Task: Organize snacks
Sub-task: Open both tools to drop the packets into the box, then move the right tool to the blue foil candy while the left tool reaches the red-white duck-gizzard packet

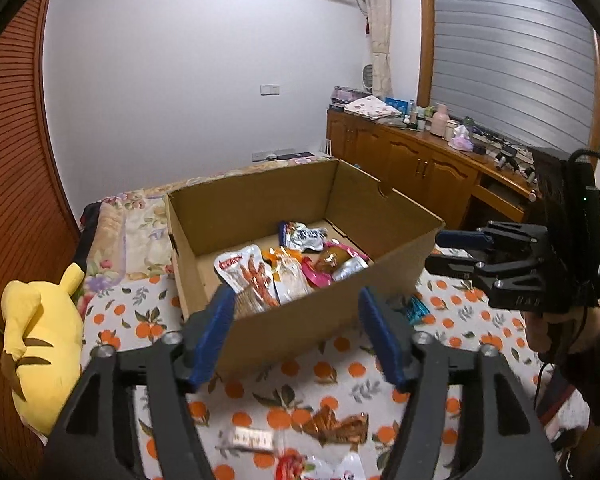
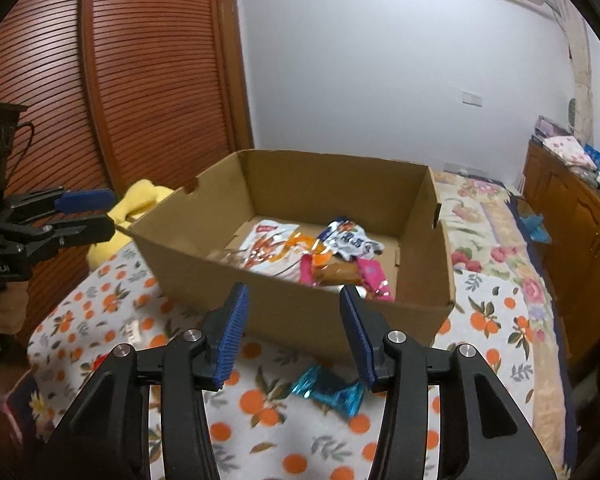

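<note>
1. Cardboard box (image 1: 284,332): set open-topped on the orange-print blanket (image 1: 340,396) of the bed, toward the bed's middle, judged to serve as the collecting bin.
2. Snack packets in box (image 1: 284,264): a loose heap on the box floor, overlapped; individual labels cannot be read.
3. Left tool (image 1: 298,320): held above the near part of the bed, facing the box, fingers spread apart, nothing between them. It is judged to be ready for another pick.
4. Right tool (image 2: 294,322): likewise released and empty, held over the blanket just before the box's near wall.
5. Blue-wrapped snack (image 2: 330,394): lying on the blanket outside the box, below the right tool; judged the likeliest next item for that side.
6. Brown-orange packet (image 1: 338,426) and white packet (image 1: 250,438): left on the blanket near the bed's front edge, under the left tool; blurred.
7. Further wrappers at the left view's bottom edge: cut off, contents not identifiable.
8. Yellow plush toy (image 1: 40,344): at the bed's left edge, partly cropped.
</note>
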A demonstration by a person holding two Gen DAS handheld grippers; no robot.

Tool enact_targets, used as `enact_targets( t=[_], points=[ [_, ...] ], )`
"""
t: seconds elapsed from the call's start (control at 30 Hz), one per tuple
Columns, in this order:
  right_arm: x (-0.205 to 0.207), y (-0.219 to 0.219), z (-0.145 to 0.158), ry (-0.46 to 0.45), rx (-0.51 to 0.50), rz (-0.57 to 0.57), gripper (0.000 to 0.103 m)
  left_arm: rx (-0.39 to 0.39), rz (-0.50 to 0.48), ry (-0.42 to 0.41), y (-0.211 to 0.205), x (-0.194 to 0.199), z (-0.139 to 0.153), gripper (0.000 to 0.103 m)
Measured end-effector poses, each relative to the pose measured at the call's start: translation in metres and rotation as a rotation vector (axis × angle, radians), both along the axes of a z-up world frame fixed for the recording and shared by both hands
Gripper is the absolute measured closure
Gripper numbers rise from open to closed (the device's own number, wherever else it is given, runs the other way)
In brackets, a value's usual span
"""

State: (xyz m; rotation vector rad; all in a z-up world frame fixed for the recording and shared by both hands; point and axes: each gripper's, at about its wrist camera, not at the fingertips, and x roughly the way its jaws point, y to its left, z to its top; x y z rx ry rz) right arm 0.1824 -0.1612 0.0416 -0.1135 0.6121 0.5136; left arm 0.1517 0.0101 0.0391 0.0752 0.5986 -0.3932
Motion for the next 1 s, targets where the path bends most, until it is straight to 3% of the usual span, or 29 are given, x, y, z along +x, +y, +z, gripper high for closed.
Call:
enact_targets(
  t=[0.4,1.0],
  points=[
    [-0.02,-0.012,-0.021,0.031,0.01,-0.005,0.052,0.019,-0.015,0.105,0.005,-0.025,-0.06,0.029],
    [0.021,-0.012,-0.095,0.187,-0.079,-0.079,0.048,0.018,0.003,0.194,0.005,-0.053,-0.121,0.029]
  ],
)
